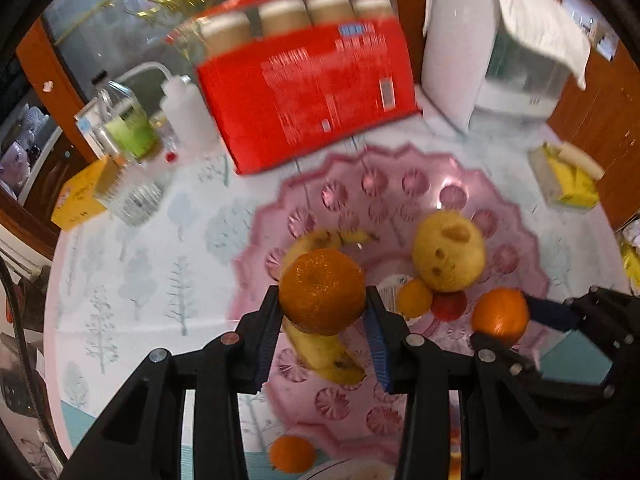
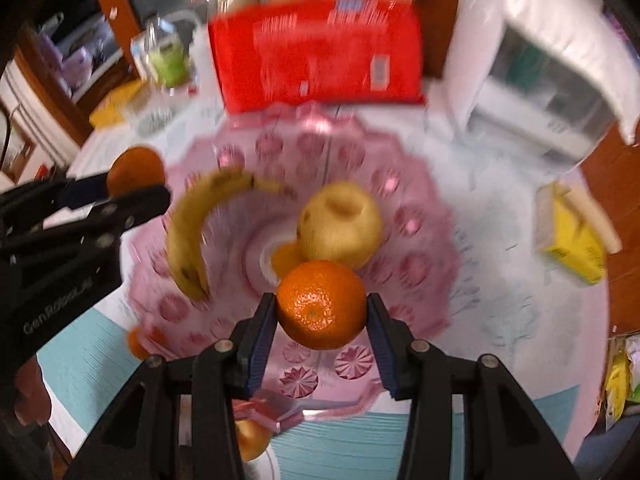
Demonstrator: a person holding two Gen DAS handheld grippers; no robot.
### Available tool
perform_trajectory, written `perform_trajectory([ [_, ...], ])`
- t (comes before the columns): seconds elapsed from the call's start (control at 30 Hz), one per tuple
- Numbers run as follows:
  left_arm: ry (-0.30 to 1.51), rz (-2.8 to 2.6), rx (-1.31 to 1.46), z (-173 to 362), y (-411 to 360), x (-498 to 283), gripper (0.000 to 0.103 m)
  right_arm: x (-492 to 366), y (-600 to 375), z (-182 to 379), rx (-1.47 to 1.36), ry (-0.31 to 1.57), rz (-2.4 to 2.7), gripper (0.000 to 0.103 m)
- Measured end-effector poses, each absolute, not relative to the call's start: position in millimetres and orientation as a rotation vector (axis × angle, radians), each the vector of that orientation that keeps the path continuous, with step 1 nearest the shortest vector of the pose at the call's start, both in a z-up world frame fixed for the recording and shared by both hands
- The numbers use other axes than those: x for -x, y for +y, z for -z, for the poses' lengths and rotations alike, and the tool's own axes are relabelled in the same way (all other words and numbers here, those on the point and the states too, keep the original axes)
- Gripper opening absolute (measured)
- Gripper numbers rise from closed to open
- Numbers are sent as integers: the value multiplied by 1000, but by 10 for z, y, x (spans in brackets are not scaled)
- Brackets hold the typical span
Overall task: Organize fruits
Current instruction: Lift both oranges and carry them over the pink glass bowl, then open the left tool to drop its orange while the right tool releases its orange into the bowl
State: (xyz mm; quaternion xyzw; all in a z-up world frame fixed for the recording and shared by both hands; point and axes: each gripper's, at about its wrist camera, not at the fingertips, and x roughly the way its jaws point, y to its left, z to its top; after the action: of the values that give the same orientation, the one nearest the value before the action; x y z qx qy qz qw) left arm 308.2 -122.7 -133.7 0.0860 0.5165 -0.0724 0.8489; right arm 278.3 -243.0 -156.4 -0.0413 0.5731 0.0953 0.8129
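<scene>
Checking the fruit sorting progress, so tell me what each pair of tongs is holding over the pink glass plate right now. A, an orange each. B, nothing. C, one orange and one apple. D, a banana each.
A: the left tongs and right tongs each clamp a round orange above the pink scalloped glass plate.

Below my jaws the pink bowl (image 2: 420, 264) is crowded: a banana (image 2: 188, 232) left, a yellow apple (image 2: 340, 228) ahead. I see bare bowl floor between them; the red pack (image 2: 316, 48) walls off the bench beyond.
</scene>
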Motion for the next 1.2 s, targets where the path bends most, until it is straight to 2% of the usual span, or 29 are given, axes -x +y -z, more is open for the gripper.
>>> perform_trajectory([
  [0.17, 1120, 138, -247, 1668, -1397, -3129, 39, -2810, -2463, 1899, 78, 1273, -235, 46],
  [0.5, 1106, 113, -306, 1776, -1571, -3126, 40, -2806, -2450, 1945, 97, 1223, -271, 47],
  [0.53, 1113, 116, -296, 1776, -1567, -3126, 41, -2803, -2439, 1940, 96, 1217, -270, 47],
  [0.57, 1119, 120, -282, 1774, -1563, -3122, 48, -2798, -2438, 1939, 95, 1216, -271, 47],
  [0.6, 1124, 123, -270, 1768, -1558, -3115, 59, -2786, -2442, 1934, 89, 1212, -272, 47],
  [0.67, 1121, 120, -251, 1736, -1545, -3072, 69, -2756, -2488, 1921, 64, 1205, -281, 47],
  [0.77, 1108, 126, -238, 1668, -1529, -2984, 70, -2710, -2543, 1880, -1, 1203, -316, 47],
  [0.9, 1091, 108, -229, 1570, -1482, -2862, 78, -2631, -2554, 1807, -11, 1182, -310, 47],
  [1.2, 1075, 76, -156, 1331, -1277, -2647, 83, -2497, -2572, 1642, -24, 1128, -288, 47],
])
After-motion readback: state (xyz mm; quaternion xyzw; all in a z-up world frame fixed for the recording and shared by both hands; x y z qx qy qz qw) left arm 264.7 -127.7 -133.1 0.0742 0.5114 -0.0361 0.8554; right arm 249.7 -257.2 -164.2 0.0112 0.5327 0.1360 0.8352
